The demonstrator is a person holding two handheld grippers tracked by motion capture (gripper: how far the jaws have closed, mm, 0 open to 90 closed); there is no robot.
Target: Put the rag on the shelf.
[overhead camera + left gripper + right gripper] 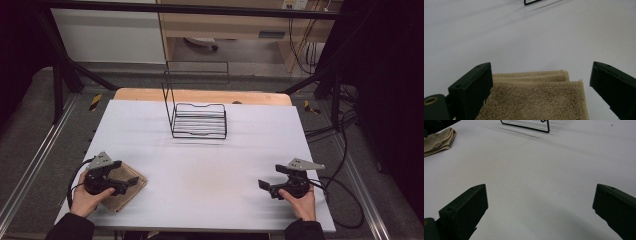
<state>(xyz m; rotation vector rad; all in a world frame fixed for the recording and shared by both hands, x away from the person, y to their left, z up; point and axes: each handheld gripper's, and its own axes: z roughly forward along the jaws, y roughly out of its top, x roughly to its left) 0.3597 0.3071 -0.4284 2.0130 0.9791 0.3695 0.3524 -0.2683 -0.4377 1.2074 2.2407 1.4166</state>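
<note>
Folded tan towel (123, 187) lies at the near left corner of the white tabletop (200, 160), nothing done with it yet as far as I can see. The left hand-held gripper (131, 181) hovers right over it, jaws spread wide to either side of the cloth, not pinching it. The right hand-held gripper (262, 185) waits at the near right, jaws apart and empty. Well beyond, the black wire rack (199, 121) stands bare, so the grasp and any move are left.

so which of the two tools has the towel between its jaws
The left tool: its open jaws straddle the folded tan towel without pressing it. The right tool, also open, has bare white table between its jaws.
</note>
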